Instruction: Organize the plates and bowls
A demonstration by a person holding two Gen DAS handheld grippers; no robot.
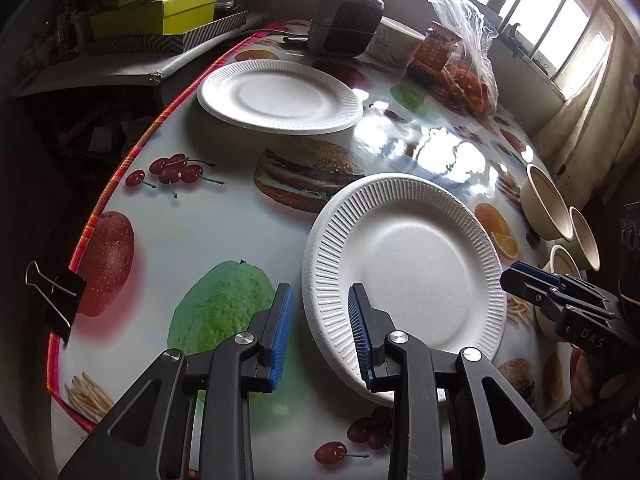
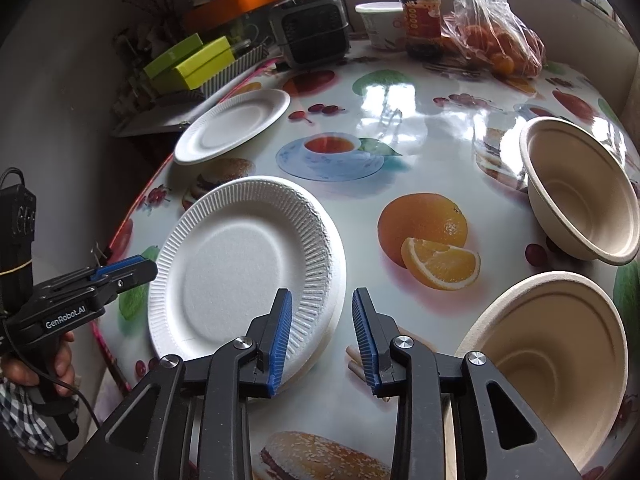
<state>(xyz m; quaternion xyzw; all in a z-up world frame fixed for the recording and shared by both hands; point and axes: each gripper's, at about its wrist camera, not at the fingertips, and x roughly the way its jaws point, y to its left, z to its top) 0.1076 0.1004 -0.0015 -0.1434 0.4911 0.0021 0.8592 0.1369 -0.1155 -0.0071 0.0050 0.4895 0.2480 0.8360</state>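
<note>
- We are looking at a worktop (image 2: 420,152) printed with fruit and burgers, under bright windows (image 1: 560,20).
- We are seeing stacked white plates (image 2: 240,268) near us, another plate (image 2: 236,124) farther left, and tan bowls (image 2: 580,192) right.
- We are reading "GenRobot.AI" on the left gripper (image 2: 132,270), "DAS" on the right gripper (image 1: 516,274).
- Both jaws are standing released, each straddling the stack's rim.

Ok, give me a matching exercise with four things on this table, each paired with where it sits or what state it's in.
Things:
1. far white plate
2. near plate stack
3. jar
4. nearest bowl

Descriptions:
A. right beside the right gripper, on its right
B. alone near the table's left edge
C. at the table's far end beside a bag of oranges
D. rim lies between both grippers' open jaws

Pairs: 1-B, 2-D, 3-C, 4-A
</note>
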